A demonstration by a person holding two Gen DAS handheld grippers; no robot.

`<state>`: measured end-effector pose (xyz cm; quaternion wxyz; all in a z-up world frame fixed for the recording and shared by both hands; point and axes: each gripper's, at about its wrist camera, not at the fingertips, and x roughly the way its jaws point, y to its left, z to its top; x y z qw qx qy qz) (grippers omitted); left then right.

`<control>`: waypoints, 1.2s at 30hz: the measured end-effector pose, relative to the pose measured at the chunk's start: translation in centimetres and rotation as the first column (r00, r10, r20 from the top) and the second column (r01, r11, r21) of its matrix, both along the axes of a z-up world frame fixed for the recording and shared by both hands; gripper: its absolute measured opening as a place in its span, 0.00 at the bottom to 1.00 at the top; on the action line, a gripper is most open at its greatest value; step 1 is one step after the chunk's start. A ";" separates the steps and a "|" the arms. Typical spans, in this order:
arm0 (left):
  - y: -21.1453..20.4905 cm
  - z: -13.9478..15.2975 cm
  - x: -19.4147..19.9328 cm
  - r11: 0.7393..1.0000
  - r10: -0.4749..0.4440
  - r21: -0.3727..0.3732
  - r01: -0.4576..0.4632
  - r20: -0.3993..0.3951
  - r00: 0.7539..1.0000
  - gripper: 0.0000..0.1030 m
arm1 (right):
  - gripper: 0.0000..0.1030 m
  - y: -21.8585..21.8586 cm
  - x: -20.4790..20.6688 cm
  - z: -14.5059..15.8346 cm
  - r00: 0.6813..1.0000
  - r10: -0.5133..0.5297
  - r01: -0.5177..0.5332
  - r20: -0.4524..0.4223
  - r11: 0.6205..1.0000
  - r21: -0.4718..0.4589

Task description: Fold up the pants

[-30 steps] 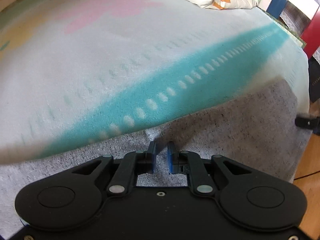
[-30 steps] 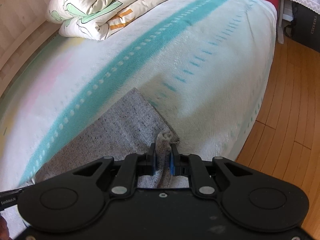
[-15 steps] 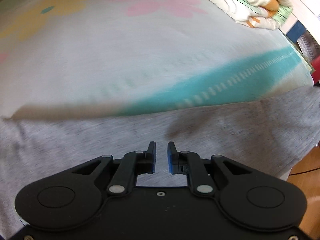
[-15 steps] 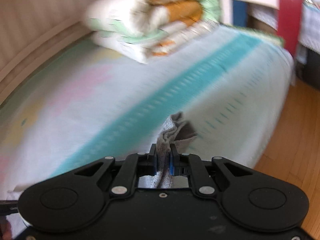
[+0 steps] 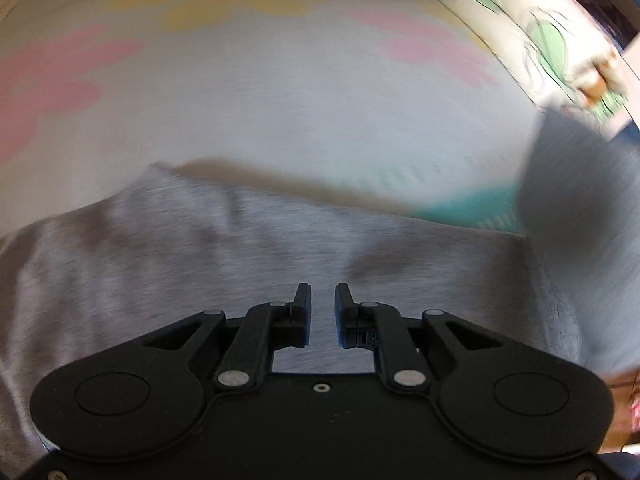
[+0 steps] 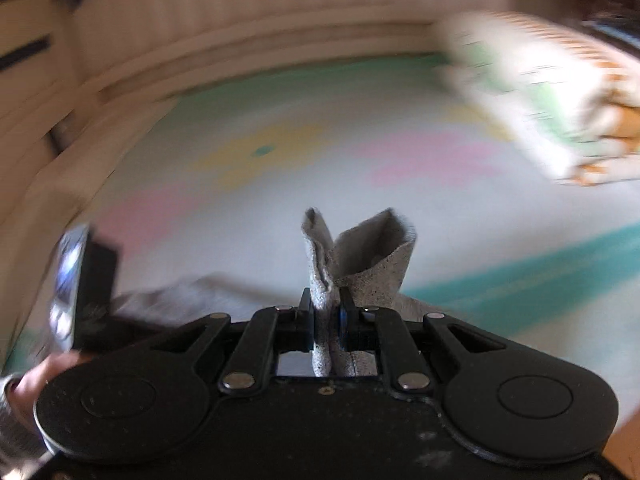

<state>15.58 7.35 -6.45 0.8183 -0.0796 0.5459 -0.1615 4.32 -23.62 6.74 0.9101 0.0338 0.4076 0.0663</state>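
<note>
Grey speckled pants [image 5: 200, 260] lie flat along the near side of the bed. My left gripper [image 5: 322, 300] hovers just above them, its jaws a narrow gap apart with nothing between the pads. My right gripper [image 6: 326, 312] is shut on a bunched end of the pants [image 6: 368, 256], which sticks up past the fingertips, lifted off the bed. In the left wrist view that lifted end [image 5: 572, 208] hangs blurred at the right, above the flat part. Both views are motion-blurred.
The pastel bed sheet [image 5: 280, 120] has pink and yellow flowers and a teal stripe [image 6: 540, 280]. A folded quilt [image 6: 540, 112] lies at the far right. A wooden wall [image 6: 240, 20] runs behind the bed. A person's hand [image 6: 28, 392] shows at the left edge.
The right gripper has risen and swung left with the pants' end, which now stands clear of the bed. The left gripper has slid left along the flat pants, still empty.
</note>
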 end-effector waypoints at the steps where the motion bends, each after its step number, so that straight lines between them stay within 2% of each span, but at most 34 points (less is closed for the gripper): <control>1: 0.9 -0.3 -0.1 1.000 0.019 -0.012 -0.020 -0.008 1.000 0.20 | 0.12 2.0 0.2 -1.1 0.999 0.030 -0.030 -0.019 1.000 0.000; 5: 4.2 -1.9 -0.1 0.994 0.104 -0.025 -0.106 -0.054 0.993 0.20 | 0.11 8.8 0.3 -5.5 0.983 0.132 -0.142 -0.130 0.987 -0.075; 8: 5.4 -2.9 -0.4 0.991 0.127 -0.030 -0.129 -0.069 0.990 0.20 | 0.13 12.1 -0.5 -7.9 0.963 0.202 -0.229 -0.176 0.963 -0.145; 9: 5.5 -2.9 -0.5 0.992 0.123 -0.033 -0.125 -0.069 0.990 0.19 | 0.15 12.7 -0.7 -8.5 0.960 0.215 -0.242 -0.182 0.959 -0.144; 10: 5.6 -2.9 -0.6 0.993 0.115 -0.035 -0.117 -0.064 0.991 0.19 | 0.22 13.0 -0.8 -8.9 0.953 0.231 -0.258 -0.193 0.957 -0.129; 11: 5.4 -2.8 -0.6 0.994 0.106 -0.032 -0.108 -0.057 0.993 0.19 | 0.24 13.2 -0.3 -9.1 0.944 0.249 -0.276 -0.216 0.955 -0.105; 12: 5.4 -2.7 -0.7 0.994 0.101 -0.029 -0.103 -0.049 0.994 0.19 | 0.24 13.2 -0.2 -9.1 0.934 0.266 -0.291 -0.238 0.954 -0.074; 14: 5.2 -2.2 -0.8 0.995 0.095 -0.026 -0.096 -0.028 0.995 0.19 | 0.23 13.1 -0.4 -8.1 0.936 0.269 -0.276 -0.226 0.961 0.002; 16: 5.3 -1.8 -0.7 0.995 0.096 -0.034 -0.096 -0.020 0.995 0.20 | 0.23 11.6 -0.2 -6.6 0.949 0.259 -0.249 -0.182 0.966 0.072; 18: 5.3 -1.5 -0.8 0.995 0.094 -0.040 -0.095 -0.017 0.995 0.20 | 0.23 9.7 0.1 -5.0 0.964 0.228 -0.216 -0.136 0.971 0.099; 20: 4.8 -0.9 -1.0 0.996 0.083 -0.044 -0.083 -0.007 0.997 0.20 | 0.24 7.3 0.7 -4.0 0.981 0.166 -0.162 -0.101 0.986 0.051; 21: 4.6 -0.7 -1.2 0.996 0.078 -0.042 -0.079 -0.007 0.997 0.26 | 0.24 5.8 1.5 -3.9 0.985 0.139 -0.137 -0.101 0.990 0.026; 24: 3.6 -0.1 -1.7 0.997 0.060 -0.056 -0.060 -0.011 0.998 0.29 | 0.24 1.7 3.0 -4.8 0.987 0.027 -0.032 -0.157 0.999 -0.029; 26: 3.3 0.4 -2.2 0.996 0.055 -0.070 -0.055 -0.001 0.999 0.30 | 0.24 -0.8 3.6 -6.2 0.971 -0.075 0.067 -0.228 0.997 -0.046; 28: 2.7 0.8 -2.9 0.997 0.040 -0.069 -0.039 0.009 0.999 0.43 | 0.27 -3.2 4.0 -7.5 0.943 -0.143 0.141 -0.301 0.990 -0.027; 30: 2.1 0.9 -3.6 0.998 0.017 -0.063 -0.016 0.015 1.000 0.48 | 0.27 -4.9 4.2 -8.7 0.920 -0.168 0.179 -0.353 0.984 -0.002; 34: 0.4 0.1 -4.9 0.999 -0.047 -0.019 0.047 -0.002 0.999 0.48 | 0.27 -7.1 3.7 -9.5 0.886 -0.181 0.215 -0.426 0.976 0.031; 36: -0.5 -0.8 -5.2 0.997 -0.069 0.030 0.069 -0.019 0.997 0.48 | 0.27 -8.8 3.3 -9.8 0.853 -0.180 0.244 -0.490 0.967 0.070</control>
